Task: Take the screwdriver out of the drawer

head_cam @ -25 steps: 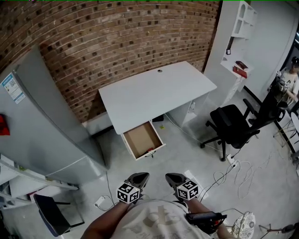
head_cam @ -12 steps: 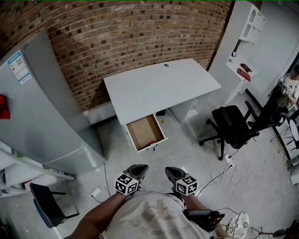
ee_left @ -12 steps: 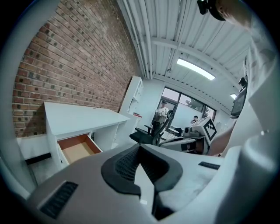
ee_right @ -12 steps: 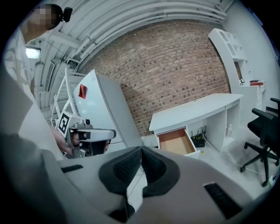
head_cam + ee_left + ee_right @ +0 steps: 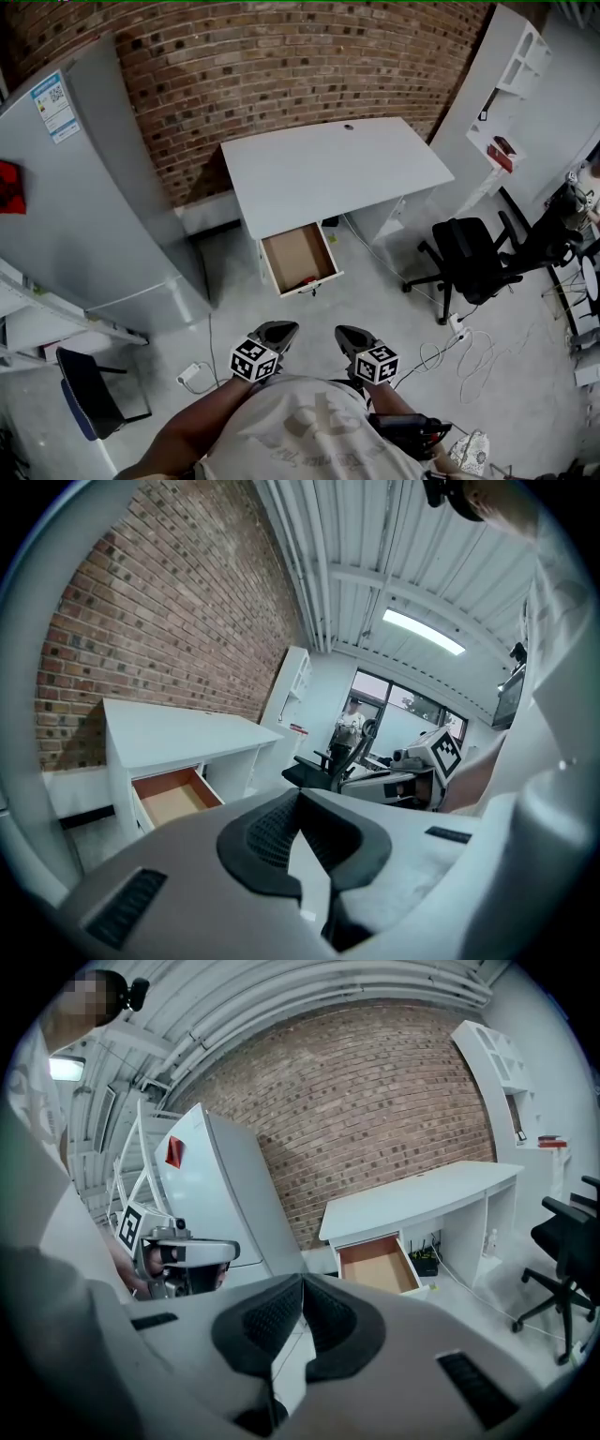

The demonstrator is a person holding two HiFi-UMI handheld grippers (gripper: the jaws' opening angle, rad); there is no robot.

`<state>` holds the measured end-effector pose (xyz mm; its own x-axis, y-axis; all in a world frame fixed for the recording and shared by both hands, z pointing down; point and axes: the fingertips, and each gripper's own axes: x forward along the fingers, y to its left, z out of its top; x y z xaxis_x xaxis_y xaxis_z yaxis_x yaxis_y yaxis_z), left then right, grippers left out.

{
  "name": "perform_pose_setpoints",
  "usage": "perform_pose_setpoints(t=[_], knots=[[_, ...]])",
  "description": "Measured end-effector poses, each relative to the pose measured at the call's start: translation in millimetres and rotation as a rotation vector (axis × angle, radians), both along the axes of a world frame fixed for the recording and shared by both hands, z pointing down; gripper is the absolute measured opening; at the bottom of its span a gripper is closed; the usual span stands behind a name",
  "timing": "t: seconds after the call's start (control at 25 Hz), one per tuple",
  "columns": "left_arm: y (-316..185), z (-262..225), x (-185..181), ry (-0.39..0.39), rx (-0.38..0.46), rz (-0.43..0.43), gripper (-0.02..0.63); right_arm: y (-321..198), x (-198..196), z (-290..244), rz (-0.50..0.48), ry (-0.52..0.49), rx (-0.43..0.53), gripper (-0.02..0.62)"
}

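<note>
The white desk [image 5: 337, 173] stands against the brick wall with its drawer [image 5: 298, 258] pulled open over the floor. A small red item [image 5: 307, 279], too small to tell apart, lies at the drawer's front right corner. Both grippers are held close to my body, well short of the drawer and pointing toward it. My left gripper [image 5: 279, 330] is shut and empty, its tips meeting [image 5: 300, 794]. My right gripper [image 5: 347, 334] also has its tips together [image 5: 302, 1279] with nothing between them. The open drawer shows past each pair of jaws [image 5: 173, 797] [image 5: 375, 1265].
A tall grey refrigerator [image 5: 103, 206] stands left of the desk. A black office chair [image 5: 478, 258] and a white shelf unit [image 5: 511, 94] are at the right. Cables [image 5: 459, 347] trail on the floor at the right, a power strip [image 5: 192, 375] at the left.
The head view has swung, so the desk and drawer sit a little further right and higher in the picture. Both grippers keep the same shut stance in front of my body.
</note>
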<state>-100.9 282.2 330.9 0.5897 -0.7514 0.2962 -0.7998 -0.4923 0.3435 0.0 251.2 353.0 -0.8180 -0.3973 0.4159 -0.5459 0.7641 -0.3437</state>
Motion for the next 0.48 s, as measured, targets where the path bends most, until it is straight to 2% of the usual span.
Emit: perform_pose_setpoints(t=[0.48], knots=[[5,12,12,0.022,-0.036,0.031,0.018,0,9,5,0.034,0.025,-0.032,0.023]])
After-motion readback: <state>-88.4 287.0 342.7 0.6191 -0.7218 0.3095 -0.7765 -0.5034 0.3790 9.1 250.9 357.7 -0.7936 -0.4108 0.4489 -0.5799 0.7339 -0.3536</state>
